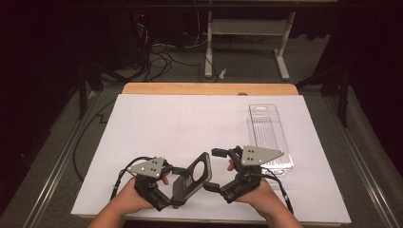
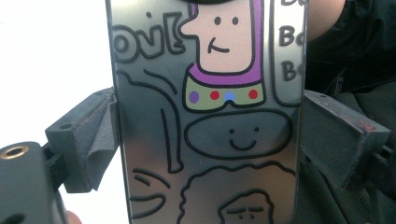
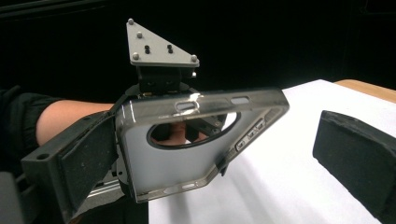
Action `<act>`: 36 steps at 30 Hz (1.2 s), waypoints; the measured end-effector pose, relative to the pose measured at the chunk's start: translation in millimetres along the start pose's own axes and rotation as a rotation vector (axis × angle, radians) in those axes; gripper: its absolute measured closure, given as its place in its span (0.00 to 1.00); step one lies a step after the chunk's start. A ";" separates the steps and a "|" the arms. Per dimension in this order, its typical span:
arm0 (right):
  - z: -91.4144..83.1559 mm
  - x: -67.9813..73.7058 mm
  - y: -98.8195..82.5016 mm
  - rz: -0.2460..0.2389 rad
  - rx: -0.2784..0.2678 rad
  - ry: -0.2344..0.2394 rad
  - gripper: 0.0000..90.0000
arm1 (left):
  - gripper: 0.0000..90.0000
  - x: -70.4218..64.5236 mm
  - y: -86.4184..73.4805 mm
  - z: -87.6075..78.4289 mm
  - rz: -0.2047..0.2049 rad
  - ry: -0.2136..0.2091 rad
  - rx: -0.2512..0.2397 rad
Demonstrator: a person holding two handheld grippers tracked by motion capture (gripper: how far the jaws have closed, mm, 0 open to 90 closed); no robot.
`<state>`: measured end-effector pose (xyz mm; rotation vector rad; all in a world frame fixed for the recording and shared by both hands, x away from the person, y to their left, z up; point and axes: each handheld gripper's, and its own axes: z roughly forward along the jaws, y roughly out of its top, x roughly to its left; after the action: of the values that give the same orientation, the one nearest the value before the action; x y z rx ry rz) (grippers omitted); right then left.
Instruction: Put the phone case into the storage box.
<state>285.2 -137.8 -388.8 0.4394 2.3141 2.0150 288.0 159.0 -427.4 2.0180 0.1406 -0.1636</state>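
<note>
A dark see-through phone case [image 1: 205, 166] with a round camera hole is held above the near edge of the white table [image 1: 180, 123]. My left gripper [image 1: 175, 187] is shut on it. In the left gripper view the case's cartoon-printed back [image 2: 149, 154] stands upright with a jaw pressed to each long side. My right gripper [image 1: 216, 169] is open at the case's right end, one jaw above it and one below. In the right gripper view the case [image 3: 173, 158] lies beside the left jaw, with a wide gap to the right jaw. The left gripper's grey plate [image 3: 156, 46] shows behind the case.
A clear plastic tray [image 1: 268, 135] lies on the table's right side, just beyond my right gripper. A wooden strip [image 1: 209, 89] borders the far edge. Cables and desk legs sit on the floor beyond the table.
</note>
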 end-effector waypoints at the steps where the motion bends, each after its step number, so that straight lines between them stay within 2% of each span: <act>1: 0.5 -0.1 -0.2 0.001 -0.002 0.005 0.00 | 0.14 -0.4 0.2 0.6 0.001 -0.001 -0.001; 11: 5.3 0.7 -0.6 0.007 -0.013 0.048 0.02 | 0.14 -1.1 0.9 3.6 0.005 -0.017 0.010; 24: 7.2 2.1 -1.3 0.002 -0.023 0.091 0.11 | 0.14 -2.1 2.2 7.3 0.012 -0.045 0.011; 36: 5.8 1.2 -2.3 0.016 -0.031 0.104 0.12 | 0.14 -1.8 1.9 7.8 0.010 -0.050 0.009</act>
<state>284.8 -132.2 -391.8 0.3615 2.3406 2.1266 286.2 151.0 -428.8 2.0214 0.0976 -0.2088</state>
